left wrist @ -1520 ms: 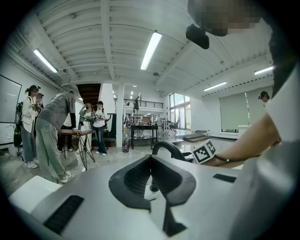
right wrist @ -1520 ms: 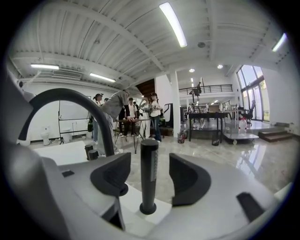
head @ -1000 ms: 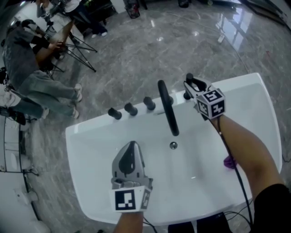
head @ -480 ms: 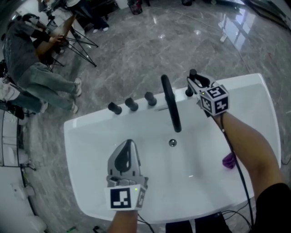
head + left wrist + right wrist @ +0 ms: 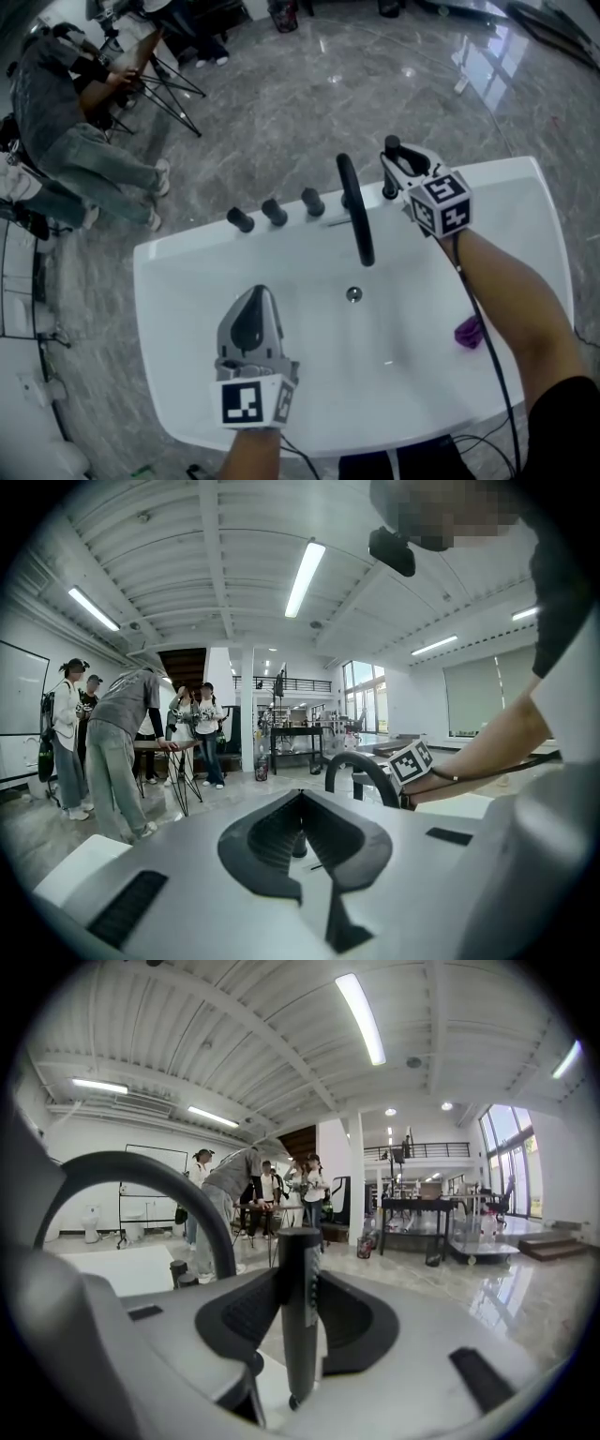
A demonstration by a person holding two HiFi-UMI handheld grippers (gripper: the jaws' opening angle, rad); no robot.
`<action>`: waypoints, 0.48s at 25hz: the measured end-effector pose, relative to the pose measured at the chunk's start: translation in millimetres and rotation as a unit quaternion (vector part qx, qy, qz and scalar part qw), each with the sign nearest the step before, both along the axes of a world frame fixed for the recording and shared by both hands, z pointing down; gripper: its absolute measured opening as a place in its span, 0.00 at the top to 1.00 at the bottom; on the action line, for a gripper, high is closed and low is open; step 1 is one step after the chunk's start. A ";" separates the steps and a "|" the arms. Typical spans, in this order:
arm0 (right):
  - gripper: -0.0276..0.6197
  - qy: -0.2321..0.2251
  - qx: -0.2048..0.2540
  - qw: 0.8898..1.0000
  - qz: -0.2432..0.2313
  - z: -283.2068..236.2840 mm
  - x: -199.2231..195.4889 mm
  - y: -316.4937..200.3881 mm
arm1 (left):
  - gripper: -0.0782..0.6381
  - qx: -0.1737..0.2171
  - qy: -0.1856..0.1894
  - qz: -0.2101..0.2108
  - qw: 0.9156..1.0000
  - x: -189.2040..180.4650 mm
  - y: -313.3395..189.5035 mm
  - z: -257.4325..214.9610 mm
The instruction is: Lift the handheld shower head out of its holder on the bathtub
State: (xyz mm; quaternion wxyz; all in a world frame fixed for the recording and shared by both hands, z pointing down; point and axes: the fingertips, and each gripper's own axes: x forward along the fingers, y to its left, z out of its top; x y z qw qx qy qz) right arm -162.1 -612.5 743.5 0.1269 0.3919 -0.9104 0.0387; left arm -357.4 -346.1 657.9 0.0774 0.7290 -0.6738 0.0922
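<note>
White bathtub (image 5: 178, 309) on grey marble floor (image 5: 309, 103), shower head (image 5: 391, 147) lifting.
Right claw (image 5: 397, 171) is clenching it, higher than before; left claw (image 5: 255, 295) is hovering clenched, empty.

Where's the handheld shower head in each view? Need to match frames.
Head view: handheld shower head upper right of centre, upright in the right gripper at the tub's far rim.
Left gripper view: cannot be made out.
Right gripper view: dead centre, upright, clamped between the jaws.
Shared landmark: black arched spout, right of centre in the left gripper view, upper left in the right gripper view.
</note>
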 end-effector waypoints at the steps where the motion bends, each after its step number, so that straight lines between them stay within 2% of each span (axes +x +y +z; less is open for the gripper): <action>1: 0.75 -0.003 -0.003 1.000 0.007 -3.4 2.8 -0.7 | 0.88 0.001 0.000 0.001 1.000 0.2 0.4 -4.0; 5: 0.75 -0.019 -0.014 0.999 0.037 -19.5 21.4 -5.1 | 0.88 0.011 0.000 0.007 1.000 -0.6 -0.2 -24.7; 12: 0.75 -0.014 0.002 0.999 0.046 -67.7 40.1 5.7 | 0.88 0.027 0.005 0.023 0.999 3.4 2.0 -56.2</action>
